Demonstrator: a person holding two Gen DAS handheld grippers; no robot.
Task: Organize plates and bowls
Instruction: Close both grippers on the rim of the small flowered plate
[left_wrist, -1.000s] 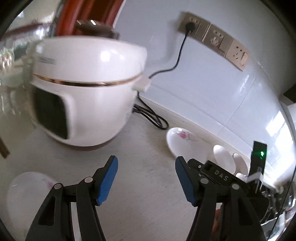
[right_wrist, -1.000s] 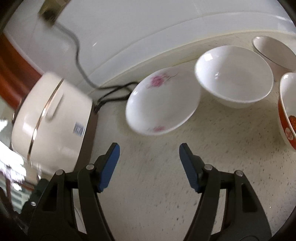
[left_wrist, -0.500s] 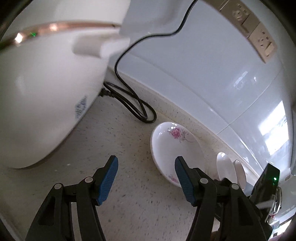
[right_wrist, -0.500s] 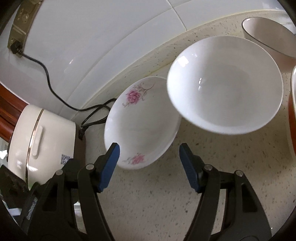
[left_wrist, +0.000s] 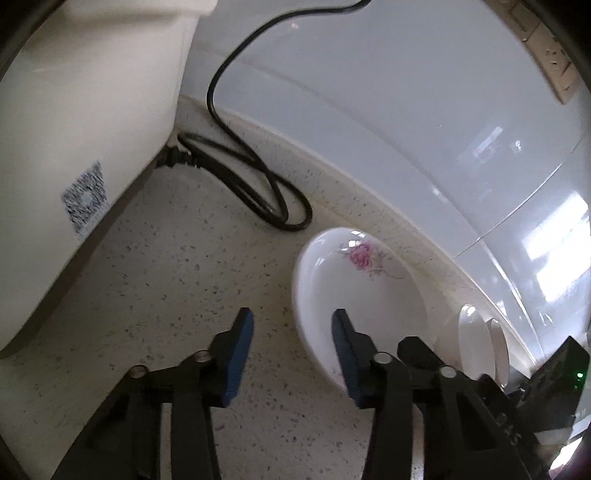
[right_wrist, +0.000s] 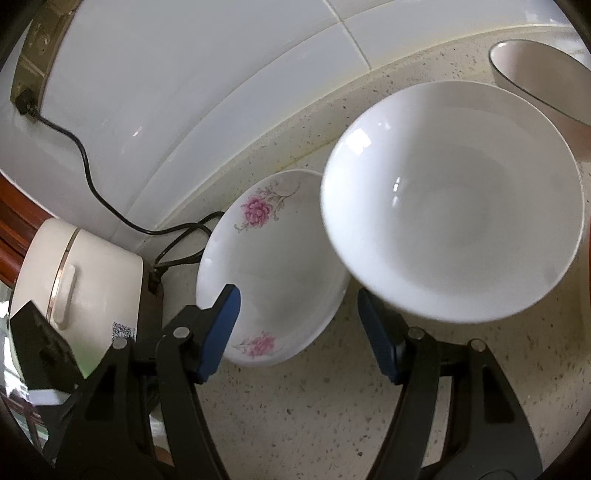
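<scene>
A white plate with pink flowers (left_wrist: 354, 280) lies on the speckled counter by the wall; it also shows in the right wrist view (right_wrist: 273, 280). My left gripper (left_wrist: 291, 343) is open, its right finger over the plate's near rim, its left finger over the counter. My right gripper (right_wrist: 299, 325) is open and straddles the plate's near edge. A plain white bowl (right_wrist: 454, 221) stands just right of the plate, its rim overlapping it in view. A bowl with a dark rim (right_wrist: 535, 74) stands behind it.
A white rice cooker (left_wrist: 74, 147) stands at the left, its black cord (left_wrist: 258, 192) coiled behind the plate and running up the tiled wall to a socket strip (right_wrist: 26, 81). More white dishes (left_wrist: 476, 347) stand upright at the far right.
Both grippers have moved in toward the flowered plate. The left jaws have narrowed a little. The white bowl fills more of the right view.
</scene>
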